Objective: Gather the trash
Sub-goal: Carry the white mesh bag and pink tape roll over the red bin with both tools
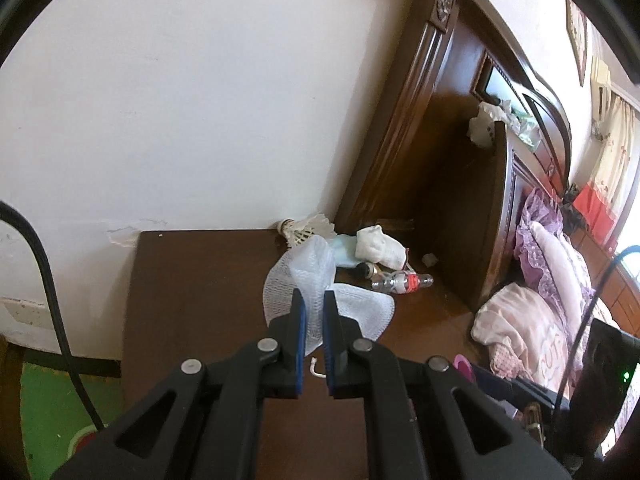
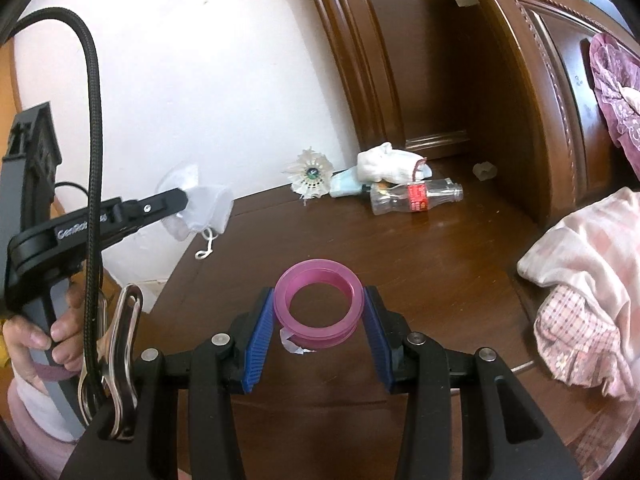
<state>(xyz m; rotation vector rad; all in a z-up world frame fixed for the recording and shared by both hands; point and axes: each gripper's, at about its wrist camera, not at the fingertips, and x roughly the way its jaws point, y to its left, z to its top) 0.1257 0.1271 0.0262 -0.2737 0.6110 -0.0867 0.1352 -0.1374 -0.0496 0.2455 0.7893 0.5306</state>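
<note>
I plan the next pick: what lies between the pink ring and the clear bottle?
Bare brown wooden tabletop only, in the right wrist view, between pink plastic ring and clear plastic bottle.

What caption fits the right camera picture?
Right gripper clamps a pink ring above the wooden table.

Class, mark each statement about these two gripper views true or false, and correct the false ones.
1. The left gripper grips a white mesh bag. True.
2. The right gripper is empty. False: it holds a pink ring.
3. The plastic bottle stands upright. False: it lies on its side.
4. A shuttlecock lies on the table near the wall. True.
5. The bottle has a blue label. False: the label is red.
</note>
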